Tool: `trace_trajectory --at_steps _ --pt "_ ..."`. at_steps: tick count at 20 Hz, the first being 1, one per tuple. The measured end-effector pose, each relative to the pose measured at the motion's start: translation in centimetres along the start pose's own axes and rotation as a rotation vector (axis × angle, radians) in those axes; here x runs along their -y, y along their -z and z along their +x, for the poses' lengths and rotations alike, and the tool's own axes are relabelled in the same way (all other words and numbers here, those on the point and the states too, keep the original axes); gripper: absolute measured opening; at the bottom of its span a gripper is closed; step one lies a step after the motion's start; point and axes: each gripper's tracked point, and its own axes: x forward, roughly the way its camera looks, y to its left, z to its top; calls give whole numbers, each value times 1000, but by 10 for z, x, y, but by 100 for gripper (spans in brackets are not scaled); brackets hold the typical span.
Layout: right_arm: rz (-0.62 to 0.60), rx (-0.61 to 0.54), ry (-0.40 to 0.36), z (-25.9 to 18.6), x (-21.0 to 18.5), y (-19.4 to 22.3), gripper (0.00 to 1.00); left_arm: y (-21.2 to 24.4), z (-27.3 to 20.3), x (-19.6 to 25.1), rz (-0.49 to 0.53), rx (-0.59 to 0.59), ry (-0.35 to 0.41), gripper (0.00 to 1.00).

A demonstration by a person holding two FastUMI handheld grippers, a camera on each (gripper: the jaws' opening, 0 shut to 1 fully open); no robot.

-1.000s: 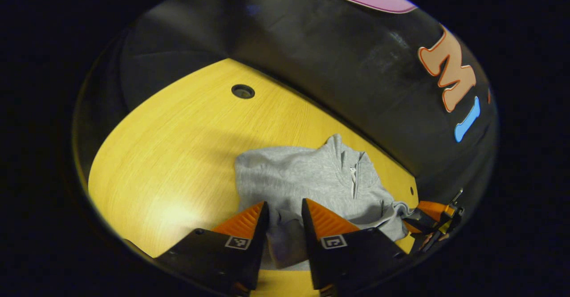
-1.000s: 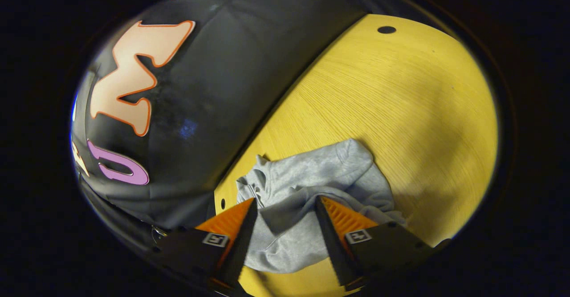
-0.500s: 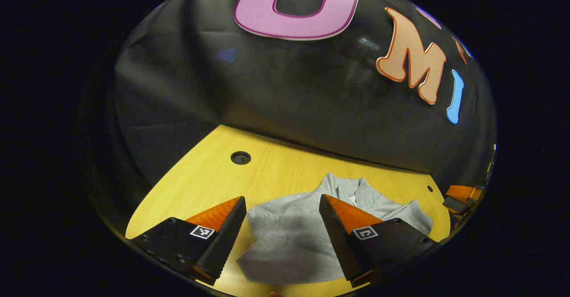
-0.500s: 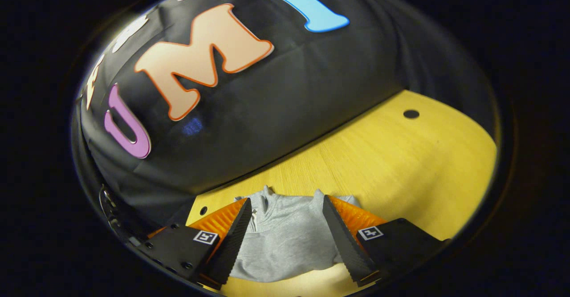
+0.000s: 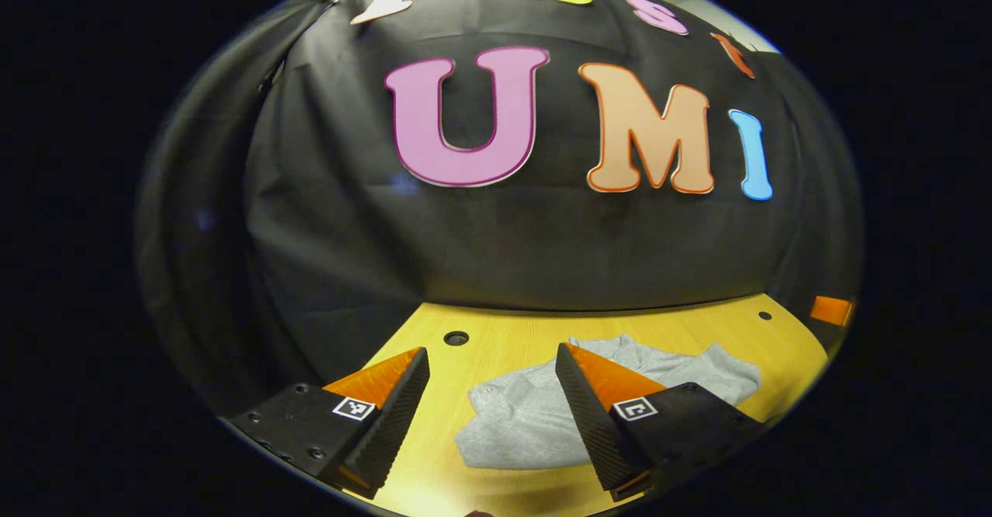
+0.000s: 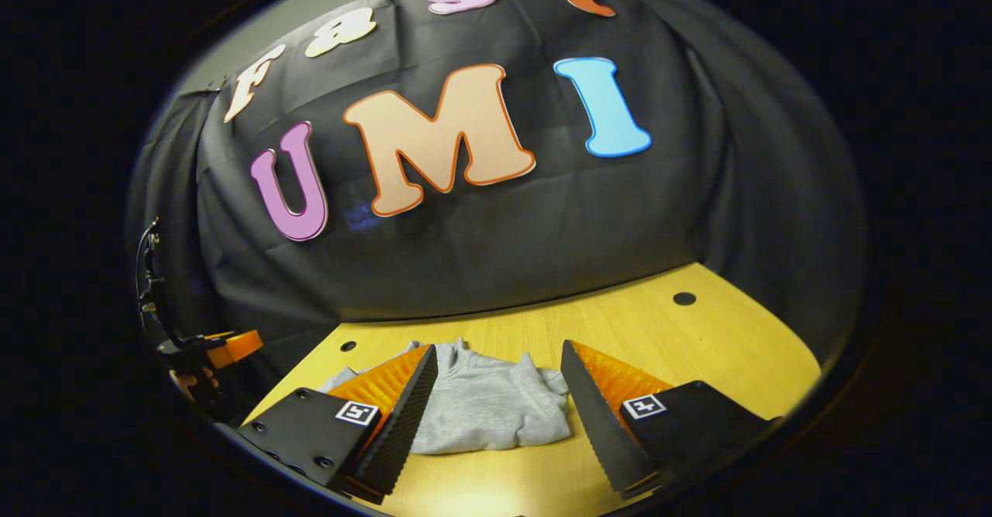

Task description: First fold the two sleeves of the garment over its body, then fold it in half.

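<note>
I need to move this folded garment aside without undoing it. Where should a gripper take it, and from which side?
Probably the near folded edge of the garment, coming low from the front. It lies flat in layers on the table, so the open right gripper could pinch all layers there. The far side is bunched at the collar.

Yellow wood-grain table [image 5: 511, 346] with round holes [image 6: 684, 298]; 1 folded grey garment [image 6: 484, 408] lies flat on it.

Recording booth, black cloth wall [image 5: 542, 246], bare wooden table [image 6: 697, 339] with cable holes
</note>
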Motion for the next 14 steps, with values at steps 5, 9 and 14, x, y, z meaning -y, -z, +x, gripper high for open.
trace_trajectory --at_steps 5,9,14 --pt "-95 77 -2 -40 -1 -8 98 -9 -27 26 64 45 3 98" --pt "-161 141 8 -68 -3 -13 98 -7 -57 31 66 62 -4 98" --pt "-203 163 -17 -85 -16 -9 96 -11 -74 27 70 83 -17 98"
